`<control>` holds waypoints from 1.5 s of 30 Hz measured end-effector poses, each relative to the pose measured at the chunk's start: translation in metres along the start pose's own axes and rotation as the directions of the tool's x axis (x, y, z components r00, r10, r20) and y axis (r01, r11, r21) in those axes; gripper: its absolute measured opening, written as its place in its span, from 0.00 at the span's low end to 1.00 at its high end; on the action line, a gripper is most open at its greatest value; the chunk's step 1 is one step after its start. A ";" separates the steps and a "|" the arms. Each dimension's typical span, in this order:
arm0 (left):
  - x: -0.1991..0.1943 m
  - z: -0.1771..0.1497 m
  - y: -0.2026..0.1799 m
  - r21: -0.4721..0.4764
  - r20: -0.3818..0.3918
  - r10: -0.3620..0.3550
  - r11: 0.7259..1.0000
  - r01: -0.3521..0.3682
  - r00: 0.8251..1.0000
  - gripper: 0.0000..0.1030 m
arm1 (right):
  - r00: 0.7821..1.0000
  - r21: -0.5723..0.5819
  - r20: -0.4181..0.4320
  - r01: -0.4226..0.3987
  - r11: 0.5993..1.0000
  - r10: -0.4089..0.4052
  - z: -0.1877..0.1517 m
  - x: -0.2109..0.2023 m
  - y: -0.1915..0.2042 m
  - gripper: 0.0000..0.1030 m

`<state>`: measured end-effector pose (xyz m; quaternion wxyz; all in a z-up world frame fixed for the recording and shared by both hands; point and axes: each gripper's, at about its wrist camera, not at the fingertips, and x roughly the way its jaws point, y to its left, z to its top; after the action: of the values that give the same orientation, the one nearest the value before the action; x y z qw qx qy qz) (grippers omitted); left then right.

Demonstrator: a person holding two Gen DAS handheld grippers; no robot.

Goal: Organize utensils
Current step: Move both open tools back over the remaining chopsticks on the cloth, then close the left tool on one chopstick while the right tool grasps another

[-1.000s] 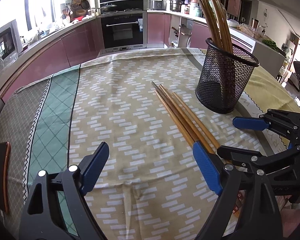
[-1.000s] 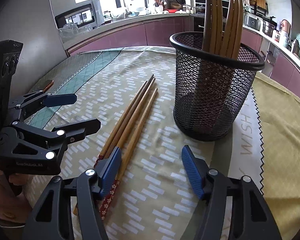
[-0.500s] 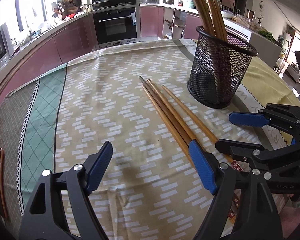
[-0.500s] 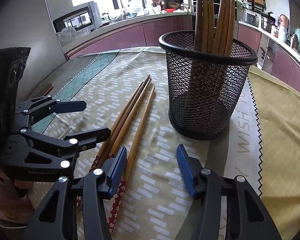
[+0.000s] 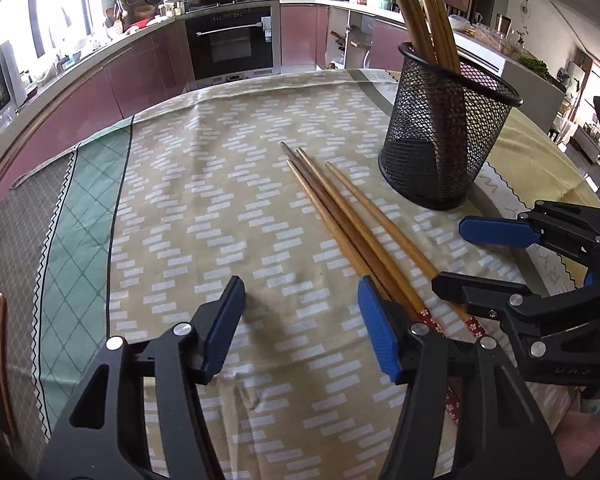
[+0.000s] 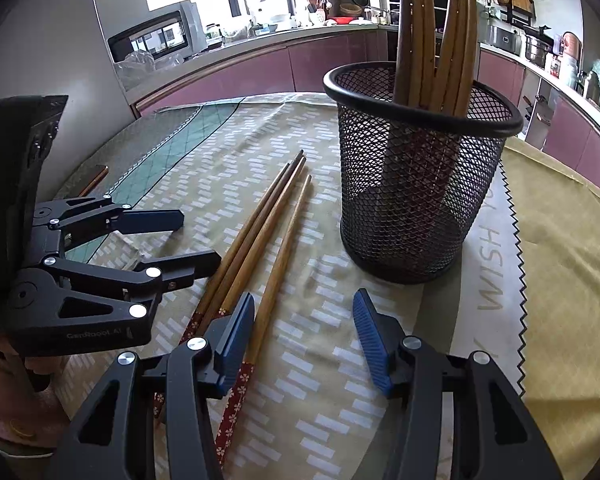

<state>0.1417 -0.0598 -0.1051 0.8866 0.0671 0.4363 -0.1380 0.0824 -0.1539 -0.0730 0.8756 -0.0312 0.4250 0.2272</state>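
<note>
Chopsticks (image 6: 260, 240) lie bundled mid-table beside the mesh cup (image 6: 416, 184), where others already stand upright. Left gripper (image 5: 300, 320), jaws just narrowed, and right gripper (image 6: 304, 332) both hover open and empty at their patterned ends, likely poised to lift one.

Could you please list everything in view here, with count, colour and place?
loose chopsticks: four, brown with red flowered ends, flat on the cloth beside the holder
holder: one, black mesh, upright on the cloth
standing chopsticks: several, brown, upright in the holder
tablecloth: one, beige with white dashes and a green band, on the table
oven: one, black, in the far counter
left gripper: one, black with blue pads, open, jaws just closing, nothing between them
right gripper: one, black with blue pads, open over the chopsticks' red ends
</note>
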 end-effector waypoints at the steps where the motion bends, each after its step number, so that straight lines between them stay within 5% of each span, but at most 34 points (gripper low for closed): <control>1: -0.001 0.000 0.000 -0.003 0.006 -0.007 1.000 0.007 1.000 0.56 | 1.000 0.003 0.001 -0.001 1.000 0.001 0.000 0.000 0.000 0.48; 16: 0.003 0.005 -0.003 -0.006 0.007 -0.051 0.999 0.051 0.999 0.58 | 1.000 0.009 0.001 -0.012 1.000 0.012 0.001 0.001 -0.003 0.48; 21: 0.002 0.005 0.001 -0.010 -0.002 -0.052 0.999 0.052 0.999 0.46 | 1.000 0.001 -0.001 -0.009 1.000 0.009 0.001 0.000 -0.003 0.47; 31: 0.003 0.006 0.010 -0.027 -0.011 -0.073 0.997 0.073 0.997 0.19 | 1.000 -0.035 -0.013 -0.018 0.999 0.017 0.012 0.011 0.005 0.26; 36: 0.003 0.006 0.012 -0.054 -0.005 -0.091 0.994 0.091 0.996 0.14 | 0.999 0.005 -0.011 -0.046 0.999 0.046 0.016 0.014 0.001 0.10; 45: -0.005 0.001 0.013 -0.084 0.004 -0.100 0.991 0.100 0.995 0.07 | 0.996 0.081 0.017 -0.094 0.992 0.093 0.010 0.005 -0.010 0.05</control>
<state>0.1430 -0.0468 -0.1006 0.8806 0.0076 0.4447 -0.1637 0.0963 -0.1588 -0.0719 0.8674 0.0260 0.4292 0.2505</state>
